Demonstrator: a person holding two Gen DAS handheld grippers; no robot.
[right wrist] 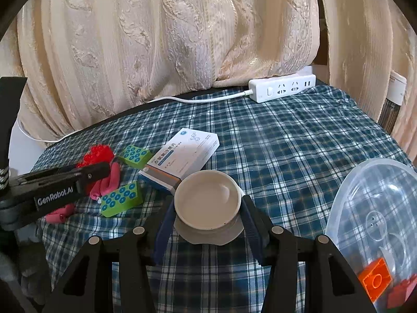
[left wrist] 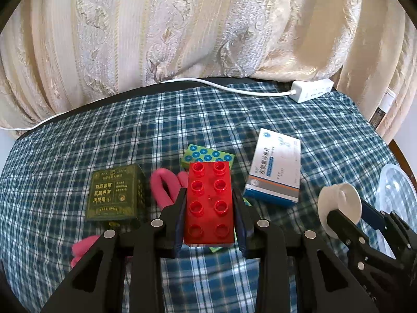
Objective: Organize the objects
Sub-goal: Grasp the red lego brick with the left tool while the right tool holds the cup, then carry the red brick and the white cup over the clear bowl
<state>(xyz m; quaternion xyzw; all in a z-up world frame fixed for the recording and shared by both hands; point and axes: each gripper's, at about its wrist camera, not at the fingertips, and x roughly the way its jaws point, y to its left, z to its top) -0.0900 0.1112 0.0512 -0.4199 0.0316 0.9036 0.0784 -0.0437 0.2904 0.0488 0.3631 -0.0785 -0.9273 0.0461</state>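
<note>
Grip comes first: the left gripper (left wrist: 209, 208) is clamped on the red brick (left wrist: 208, 203), long axis running up the frame. Right gripper (right wrist: 208, 208) pinches the white dish (right wrist: 207, 199). Clear tub (right wrist: 375, 208) lies lower right, likely the brick's destination, nearer the right hand; both grippers tilt downward.

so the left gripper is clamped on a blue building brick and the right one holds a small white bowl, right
Not quite: the brick is red, not blue. The left wrist view shows the left gripper shut on a red building brick. The rest stands: the right gripper holds a small white bowl, as the right wrist view shows.
</note>
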